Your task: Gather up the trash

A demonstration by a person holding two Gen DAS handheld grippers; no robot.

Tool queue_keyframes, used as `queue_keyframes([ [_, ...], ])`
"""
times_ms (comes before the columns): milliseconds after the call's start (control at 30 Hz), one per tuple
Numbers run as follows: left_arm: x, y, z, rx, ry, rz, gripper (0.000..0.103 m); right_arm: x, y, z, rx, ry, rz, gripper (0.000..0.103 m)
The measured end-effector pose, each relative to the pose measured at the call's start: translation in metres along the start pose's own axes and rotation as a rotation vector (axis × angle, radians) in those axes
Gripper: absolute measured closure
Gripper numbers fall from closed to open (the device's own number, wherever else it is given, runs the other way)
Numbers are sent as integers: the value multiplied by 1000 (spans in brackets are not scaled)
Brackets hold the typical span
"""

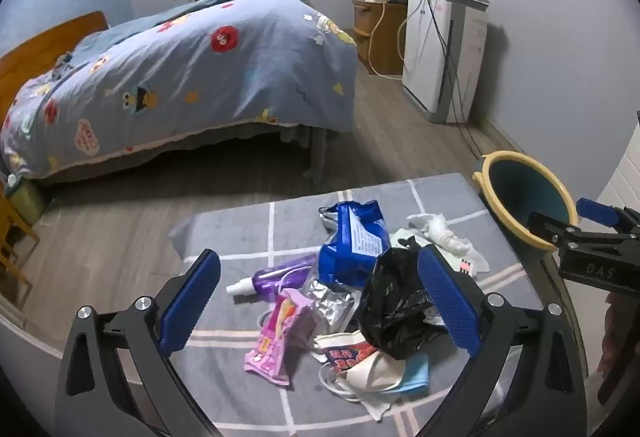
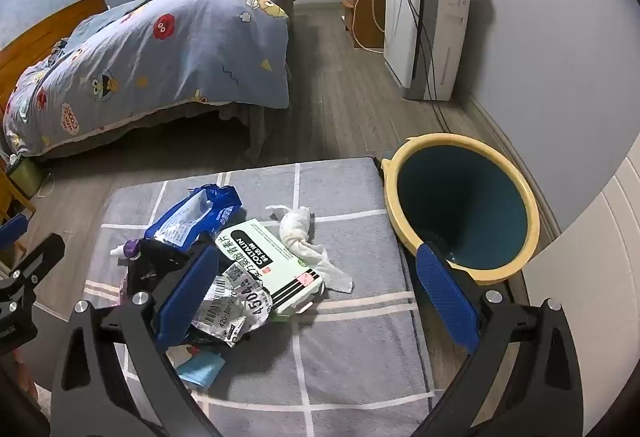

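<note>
Both jaws released, nothing gripped.
Left gripper (image 1: 318, 301) hung over the trash pile (image 1: 344, 293) on the table (image 1: 440, 193); right gripper (image 2: 318, 297) framed the green box (image 2: 268, 261), bin (image 2: 460, 209) beside.

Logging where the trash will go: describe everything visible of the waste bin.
The waste bin is a round, plastic-looking tub with a dark teal inside and a cream-yellow rim bearing a small tab on its left edge. It stands upright on the wood floor, at the grey checked mat's far right corner, near the wall. Nothing shows inside it. Neither claw touches it.
</note>
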State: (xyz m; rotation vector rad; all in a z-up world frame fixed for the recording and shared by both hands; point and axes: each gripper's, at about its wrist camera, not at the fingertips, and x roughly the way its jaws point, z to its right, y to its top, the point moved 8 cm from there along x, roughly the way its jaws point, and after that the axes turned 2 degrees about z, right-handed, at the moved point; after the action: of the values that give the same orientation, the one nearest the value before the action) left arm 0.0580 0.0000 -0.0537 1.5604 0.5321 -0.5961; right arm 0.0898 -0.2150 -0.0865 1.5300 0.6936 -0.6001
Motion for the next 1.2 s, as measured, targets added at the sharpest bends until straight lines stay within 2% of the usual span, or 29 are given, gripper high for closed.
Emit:
queue_keyframes([
  [233, -2, 1, 7, -2, 9, -1, 5, 3, 0, -2, -26, -10, -4, 6],
  [267, 2, -2, 1, -10, -8, 1, 5, 3, 0, -2, -26, -12, -5, 6],
  [667, 1, 0, -1, -11, -8, -3, 5, 5, -2, 4, 20, 2, -5, 5],
  [1200, 3, -1, 0, -11, -7, -3, 5, 6, -3, 2, 13, 9, -22, 6],
])
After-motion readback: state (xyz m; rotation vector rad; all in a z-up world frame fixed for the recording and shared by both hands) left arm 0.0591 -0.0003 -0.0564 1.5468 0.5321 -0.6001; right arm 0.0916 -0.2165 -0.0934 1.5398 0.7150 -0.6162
